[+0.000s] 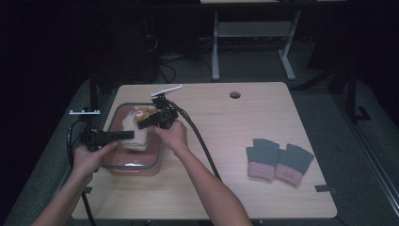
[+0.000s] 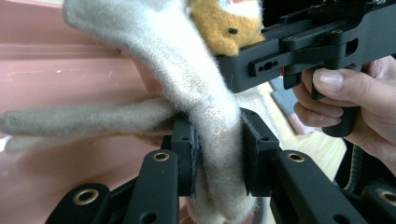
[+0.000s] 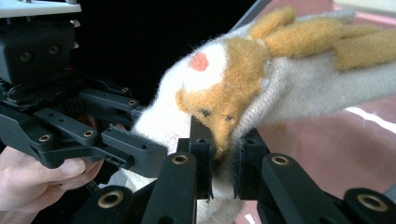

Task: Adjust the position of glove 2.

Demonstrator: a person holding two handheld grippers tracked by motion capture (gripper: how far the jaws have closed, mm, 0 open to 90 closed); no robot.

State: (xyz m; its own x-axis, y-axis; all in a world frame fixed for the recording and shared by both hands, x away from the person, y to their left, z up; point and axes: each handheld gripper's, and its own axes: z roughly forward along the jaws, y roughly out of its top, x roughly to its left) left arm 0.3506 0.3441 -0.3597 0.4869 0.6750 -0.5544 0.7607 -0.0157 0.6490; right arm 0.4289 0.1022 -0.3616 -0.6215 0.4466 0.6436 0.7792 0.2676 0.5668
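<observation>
A cream knitted glove (image 1: 134,133) with an orange animal face (image 3: 224,88) hangs over the pink lidded box (image 1: 155,165) at the table's left. My left gripper (image 1: 128,135) comes in from the left and is shut on the glove's cream fabric (image 2: 205,88), which bulges between its pads (image 2: 218,154). From the right, my right gripper (image 1: 141,123) is shut on the glove just under the orange face (image 3: 223,163). In the left gripper view the other gripper (image 2: 299,51) and the hand holding it are close by.
A pair of grey fingerless gloves with pink cuffs (image 1: 278,161) lies on the wooden table (image 1: 226,122) at the right. A white strip (image 1: 167,90) rests near the far edge, with a round cable hole (image 1: 235,95) beside it. Black cables (image 1: 202,141) trail across the table.
</observation>
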